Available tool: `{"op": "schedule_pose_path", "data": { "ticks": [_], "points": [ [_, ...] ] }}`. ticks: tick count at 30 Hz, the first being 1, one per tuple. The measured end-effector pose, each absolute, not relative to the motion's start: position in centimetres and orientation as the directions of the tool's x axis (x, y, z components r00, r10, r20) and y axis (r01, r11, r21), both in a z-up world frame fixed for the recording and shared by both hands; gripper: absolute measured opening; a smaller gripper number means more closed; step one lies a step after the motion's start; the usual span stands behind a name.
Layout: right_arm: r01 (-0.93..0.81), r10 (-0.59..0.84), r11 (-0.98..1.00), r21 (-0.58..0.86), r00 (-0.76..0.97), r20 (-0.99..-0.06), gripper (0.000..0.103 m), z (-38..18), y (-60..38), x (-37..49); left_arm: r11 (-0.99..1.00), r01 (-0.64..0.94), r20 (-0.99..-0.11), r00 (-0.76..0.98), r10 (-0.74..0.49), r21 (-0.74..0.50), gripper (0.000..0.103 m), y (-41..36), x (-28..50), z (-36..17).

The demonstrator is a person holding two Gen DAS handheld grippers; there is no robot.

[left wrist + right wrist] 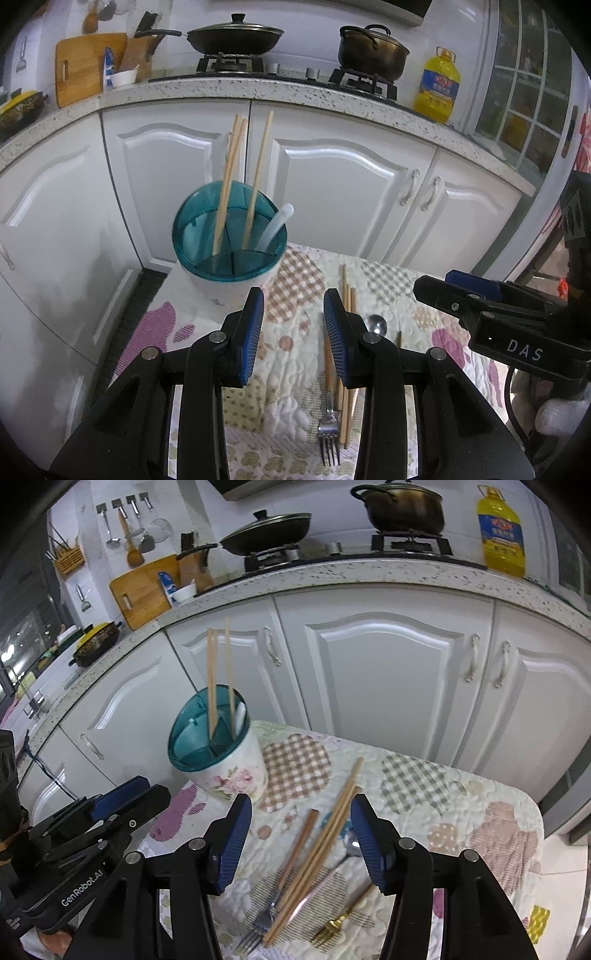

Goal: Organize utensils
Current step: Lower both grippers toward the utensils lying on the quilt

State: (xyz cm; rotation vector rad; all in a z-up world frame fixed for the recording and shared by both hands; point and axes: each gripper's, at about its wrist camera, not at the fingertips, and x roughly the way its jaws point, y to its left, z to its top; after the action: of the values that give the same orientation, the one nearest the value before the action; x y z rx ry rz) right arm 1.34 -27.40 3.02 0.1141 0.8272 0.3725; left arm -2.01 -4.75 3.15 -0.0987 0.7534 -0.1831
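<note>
Sorting partly done: three chopsticks (229, 184) and a white utensil stand in the holder (218, 753).
Beside the holder, loose chopsticks (321, 845), forks (264, 919) and spoon (351, 843) remain; left gripper (293, 332) and right gripper (301, 845) fingers open, empty.

Left claw (294, 336) gapes empty over the fork (328, 424) and loose chopsticks (347, 369).

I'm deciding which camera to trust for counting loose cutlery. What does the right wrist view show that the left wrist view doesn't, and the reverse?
Only the right wrist view shows the gold fork on the quilted cloth, the floral side of the utensil holder and ladles hanging on the wall.

Only the left wrist view shows the glass-paned door at the right.

Both show chopsticks standing in the holder, loose chopsticks, a silver fork, a spoon, and both open hand-held grippers.
</note>
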Motion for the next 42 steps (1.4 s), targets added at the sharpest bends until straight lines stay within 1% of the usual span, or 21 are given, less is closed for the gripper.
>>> {"op": "schedule_pose_path", "data": {
  "ticks": [8, 12, 13, 14, 15, 20, 26, 30, 34, 42],
  "points": [
    [-0.250, 0.333, 0.942, 0.224, 0.624, -0.707, 0.055, 2.0, -28.9, 0.8, 0.977, 0.148, -0.697, 0.684, -0.214, -0.155, 0.033, -5.8, -2.1, 2.0],
    [-0.233, 0.317, 0.948, 0.217, 0.624, -0.715, 0.058, 1.3, -29.9, 0.6, 0.974, 0.154, -0.713, 0.665, -0.224, -0.163, 0.033, -5.9, -2.1, 1.2],
    [-0.227, 0.311, 0.950, 0.215, 0.620, -0.720, 0.058, 1.0, -30.2, 0.6, 0.973, 0.154, -0.719, 0.656, -0.229, -0.170, 0.035, -5.8, -2.0, 0.9],
    [-0.222, 0.308, 0.951, 0.215, 0.616, -0.725, 0.058, 0.7, -30.5, 0.6, 0.972, 0.154, -0.723, 0.650, -0.234, -0.176, 0.039, -5.8, -2.0, 0.6],
    [-0.216, 0.305, 0.952, 0.217, 0.611, -0.731, 0.058, 0.4, -30.8, 0.6, 0.971, 0.153, -0.728, 0.642, -0.241, -0.186, 0.039, -5.7, -1.9, 0.3],
    [-0.178, 0.301, 0.954, 0.242, 0.562, -0.771, 0.058, -2.3, -32.4, 1.0, 0.962, 0.179, -0.769, 0.578, -0.271, -0.205, 0.040, -6.2, -1.3, -2.0],
    [-0.169, 0.318, 0.948, 0.269, 0.511, -0.799, 0.058, -4.9, -33.1, 1.9, 0.961, 0.185, -0.805, 0.525, -0.275, -0.208, 0.040, -7.2, -0.2, -4.6],
    [-0.216, 0.357, 0.933, 0.287, 0.469, -0.808, 0.045, -6.2, -32.6, 3.8, 0.961, 0.189, -0.823, 0.499, -0.271, -0.202, 0.040, -7.7, 0.9, -5.9],
    [-0.266, 0.395, 0.915, 0.304, 0.427, -0.814, 0.043, -7.3, -32.3, 6.2, 0.963, 0.192, -0.841, 0.475, -0.261, -0.190, 0.039, -8.1, 2.2, -7.0],
    [-0.337, 0.412, 0.895, 0.293, 0.372, -0.832, 0.042, -9.8, -32.1, 9.1, 0.963, 0.204, -0.865, 0.436, -0.249, -0.174, 0.040, -9.8, 5.4, -9.2]
  ]
}}
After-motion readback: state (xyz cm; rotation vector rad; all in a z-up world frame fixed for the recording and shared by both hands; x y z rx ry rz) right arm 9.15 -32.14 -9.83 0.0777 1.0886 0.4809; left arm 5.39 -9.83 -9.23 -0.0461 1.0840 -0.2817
